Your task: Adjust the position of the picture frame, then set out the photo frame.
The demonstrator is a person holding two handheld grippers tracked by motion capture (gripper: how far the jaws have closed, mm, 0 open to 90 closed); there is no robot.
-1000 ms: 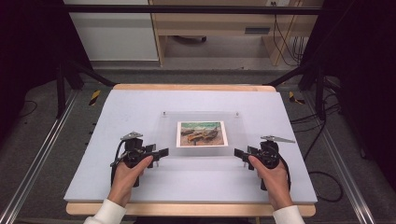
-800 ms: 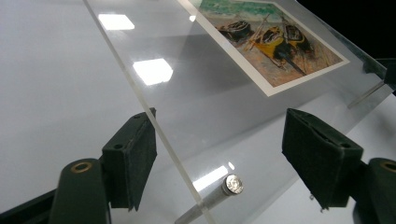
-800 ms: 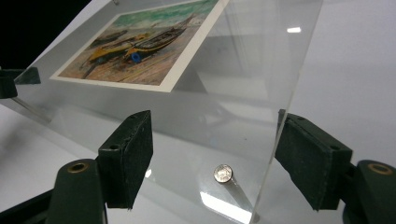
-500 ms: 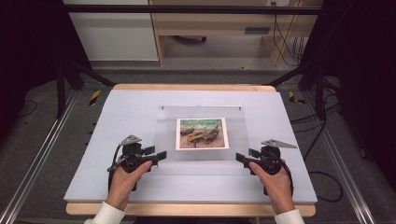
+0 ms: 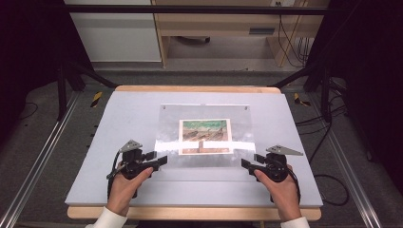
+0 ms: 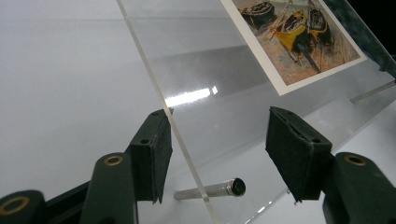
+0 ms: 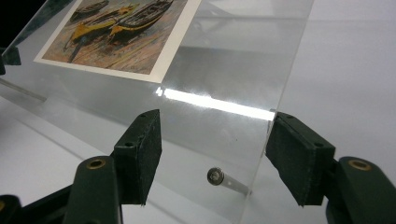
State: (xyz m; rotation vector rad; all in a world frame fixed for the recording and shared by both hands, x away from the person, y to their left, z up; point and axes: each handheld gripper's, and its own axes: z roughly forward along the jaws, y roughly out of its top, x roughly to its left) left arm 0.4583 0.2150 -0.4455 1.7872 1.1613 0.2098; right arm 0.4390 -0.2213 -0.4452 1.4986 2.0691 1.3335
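The high view looked forward and down from above the person's side of the table [image 5: 142, 118], far enough back to take in the whole top, the floor around it and a shelf unit [image 5: 214, 23] at the upper middle of the frame. The left gripper view sat low and very close, looking along its own jaws across the clear sheet [image 6: 210, 70] toward the boat picture [image 6: 292, 39] at the upper right of its frame. The right gripper view was just as near, facing the same sheet [image 7: 224, 70] with the picture [image 7: 116, 32] at its upper left. All three views shared the sheet [image 5: 204, 135] and picture [image 5: 205, 136].
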